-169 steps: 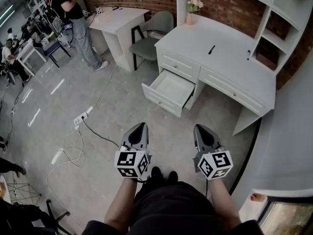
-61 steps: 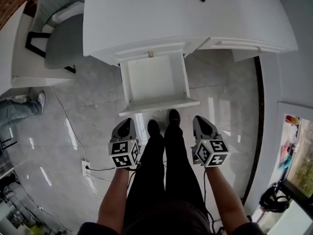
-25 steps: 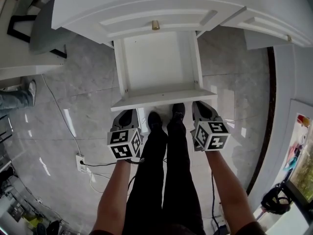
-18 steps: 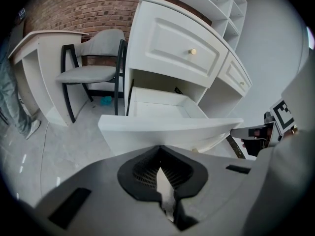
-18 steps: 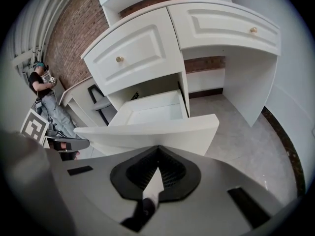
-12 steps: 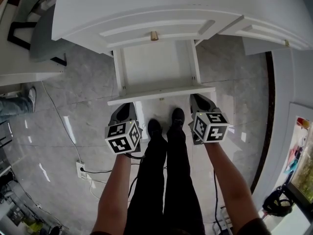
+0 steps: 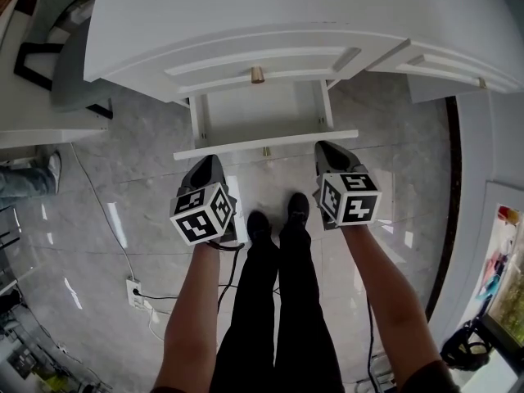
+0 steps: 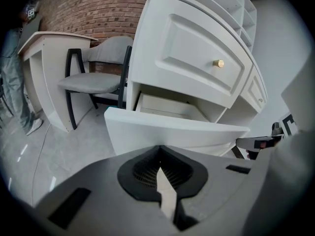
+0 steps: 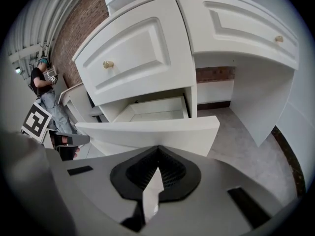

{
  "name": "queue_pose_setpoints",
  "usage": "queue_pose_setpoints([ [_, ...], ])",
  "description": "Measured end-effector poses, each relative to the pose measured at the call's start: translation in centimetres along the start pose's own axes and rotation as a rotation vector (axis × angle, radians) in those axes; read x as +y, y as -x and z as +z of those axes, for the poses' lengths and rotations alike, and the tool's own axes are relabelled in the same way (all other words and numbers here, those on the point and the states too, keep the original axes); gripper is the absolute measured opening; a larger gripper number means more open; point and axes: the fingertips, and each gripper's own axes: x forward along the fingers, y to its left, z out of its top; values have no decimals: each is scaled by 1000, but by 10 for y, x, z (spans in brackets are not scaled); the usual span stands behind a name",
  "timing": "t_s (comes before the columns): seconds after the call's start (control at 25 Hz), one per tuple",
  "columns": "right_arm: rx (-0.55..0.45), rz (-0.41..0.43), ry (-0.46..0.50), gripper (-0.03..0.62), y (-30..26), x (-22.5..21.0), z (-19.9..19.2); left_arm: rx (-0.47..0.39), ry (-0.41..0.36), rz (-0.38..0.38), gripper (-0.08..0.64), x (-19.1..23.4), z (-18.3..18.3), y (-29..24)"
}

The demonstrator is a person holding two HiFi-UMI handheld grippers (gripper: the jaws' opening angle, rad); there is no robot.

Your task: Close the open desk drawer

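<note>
The desk drawer [image 7: 266, 144] sits at the upper middle of the head view, pulled partway out from under the white desk [image 7: 286, 23]. Its shallow, smooth white tray shows between straight side rails, and its flat front panel runs as a long pale bar across the frame, with a small brass knob [image 7: 265, 151] at its middle.

Above it, a closed drawer has a raised, moulded panel and a round brass knob [image 7: 257, 75].

The left gripper [image 7: 206, 160] is at the left end of the drawer front and the right gripper [image 7: 325, 147] at the right end. Each has its grey tip against or just at the panel. In each gripper view the two matte grey jaws are pressed together into a single pointed wedge. Nothing is between them, and the white panel fills the frame directly ahead.

A black-and-white marker cube [image 7: 201, 213] is on the left gripper and another [image 7: 350, 196] on the right one.

The floor [image 7: 139, 187] is glossy grey stone tile with pale reflections. Black shoes [image 7: 260, 223] stand on it at centre frame.

In the left gripper view a grey padded chair [image 8: 98, 80] with a black frame stands at upper left, in front of a rough red brick wall [image 8: 93, 9].
</note>
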Motion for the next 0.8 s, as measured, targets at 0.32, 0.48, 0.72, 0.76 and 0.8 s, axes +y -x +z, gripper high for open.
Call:
queue_pose_setpoints([
  [0.32,-21,2,35,5,-27,-7,28,-49,2,2,9,4,29,-27],
  [0.48,-20,12,77,5,-37,-9,40,-61,-3,21,9,5,42,-37],
  [0.72,-36,10,68,5,-52,-13,58,-72,19,17,9,6,60,-53],
  [0.76,-40,11,66,5,-55,-14,61,-74,18,16,9,7,64,-55],
  [0.8,-43,12,67,5,-58,-14,65,-77,18,16,9,7,67,-58],
])
